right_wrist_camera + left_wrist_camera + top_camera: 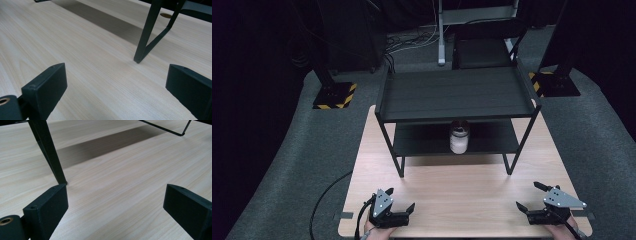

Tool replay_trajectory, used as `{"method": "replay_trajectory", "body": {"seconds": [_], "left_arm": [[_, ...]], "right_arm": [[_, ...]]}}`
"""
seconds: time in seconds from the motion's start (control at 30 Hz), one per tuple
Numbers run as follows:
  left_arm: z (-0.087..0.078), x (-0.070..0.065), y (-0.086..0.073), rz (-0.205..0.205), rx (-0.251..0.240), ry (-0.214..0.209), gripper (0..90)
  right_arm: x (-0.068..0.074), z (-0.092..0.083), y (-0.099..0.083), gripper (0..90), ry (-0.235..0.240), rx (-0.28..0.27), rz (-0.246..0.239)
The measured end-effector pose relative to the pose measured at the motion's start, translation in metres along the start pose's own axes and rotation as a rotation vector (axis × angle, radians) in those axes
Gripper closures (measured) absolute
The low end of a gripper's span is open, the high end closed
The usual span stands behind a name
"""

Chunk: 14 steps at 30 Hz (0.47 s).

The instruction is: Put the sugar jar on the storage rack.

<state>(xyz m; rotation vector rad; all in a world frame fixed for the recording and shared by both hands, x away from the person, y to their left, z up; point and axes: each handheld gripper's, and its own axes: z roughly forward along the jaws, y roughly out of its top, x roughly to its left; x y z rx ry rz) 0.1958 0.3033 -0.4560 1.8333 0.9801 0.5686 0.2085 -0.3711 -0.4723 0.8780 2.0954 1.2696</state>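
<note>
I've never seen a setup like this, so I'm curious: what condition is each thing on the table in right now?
Left hand-held gripper: open, holding nothing, low at the table's near edge.
Right hand-held gripper: open, holding nothing, low at the near edge.
Jar: upright, lid on, on the lower shelf.
Shelf rack: standing on the table, top shelf bare.

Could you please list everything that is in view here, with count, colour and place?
Light wooden table: one, pale wood, centre, on grey carpet.
Black metal two-tier shelf rack: one, black, standing on the table's far half.
White jar with dark lid: one, white, on the rack's lower shelf, middle.
Black stands with yellow-black striped bases: two, on the floor left and right beyond the table.
Left gripper: one, black, near table edge, fingers apart, holding nothing.
Right gripper: one, black, near edge, fingers apart, holding nothing.
</note>
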Motion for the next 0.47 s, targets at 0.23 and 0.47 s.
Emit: {"method": "replay_trajectory", "body": {"seconds": [0.23,0.47], "left_arm": [[0.0030,0.0005,0.0014,-0.002,0.002,-0.005,5.7],[0.0023,0.0004,0.0007,-0.005,-0.001,-0.004,5.7]], "right_arm": [[-0.0008,-0.0027,-0.0022,2.4,-0.007,-0.004,0.008],[-0.0001,-0.0021,-0.0018,2.3,-0.004,-0.005,0.004]]}}
